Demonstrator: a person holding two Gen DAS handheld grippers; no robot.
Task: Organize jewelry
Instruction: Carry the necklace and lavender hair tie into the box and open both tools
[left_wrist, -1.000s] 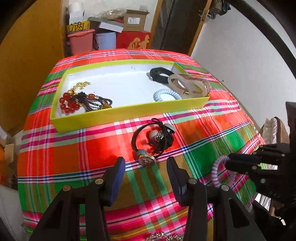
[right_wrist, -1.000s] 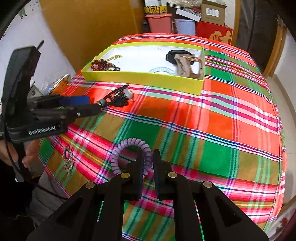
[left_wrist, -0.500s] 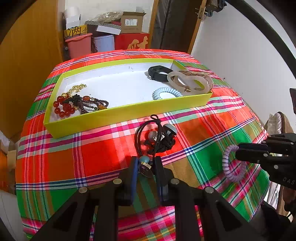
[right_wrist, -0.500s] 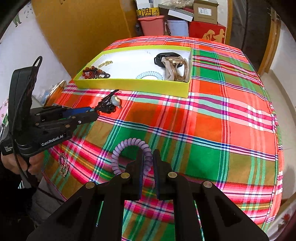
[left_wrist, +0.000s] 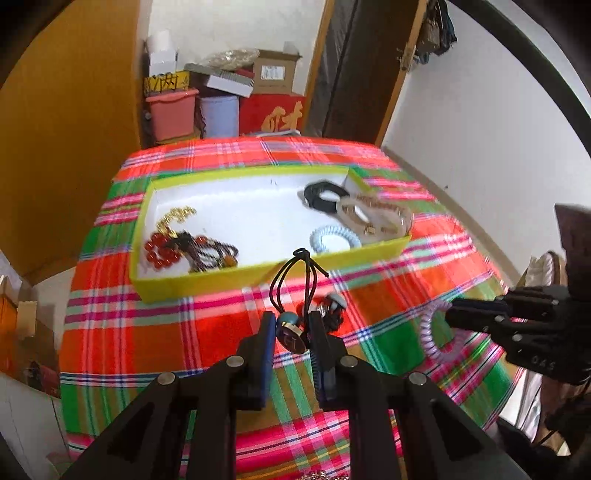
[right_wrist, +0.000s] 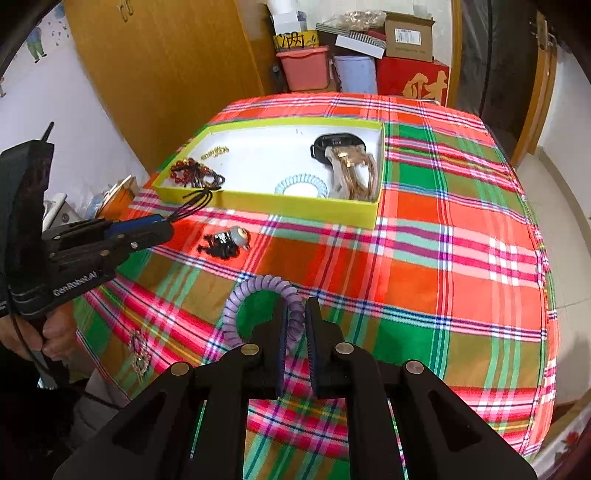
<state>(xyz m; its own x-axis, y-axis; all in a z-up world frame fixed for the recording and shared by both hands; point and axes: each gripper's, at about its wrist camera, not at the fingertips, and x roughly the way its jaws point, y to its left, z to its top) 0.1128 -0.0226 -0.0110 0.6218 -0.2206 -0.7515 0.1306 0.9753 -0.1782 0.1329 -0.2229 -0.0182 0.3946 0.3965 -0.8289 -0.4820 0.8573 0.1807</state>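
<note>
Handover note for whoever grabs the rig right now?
Left gripper: just closed on the black hair tie at its metal charm, cords dangling.
Right gripper: shut on the purple coil tie.
Yellow tray already holds bead bracelets, blue coil tie, black band, gold-and-white bands.
Left: tray both held ties, then the black charm bundle and brooch on the cloth.

Black hand-held gripper (right_wrist: 295, 325): blue ribbed pads, silver pivot screws; other (right_wrist: 162, 230) lettered "GenRobot.AI", black cable.
</note>
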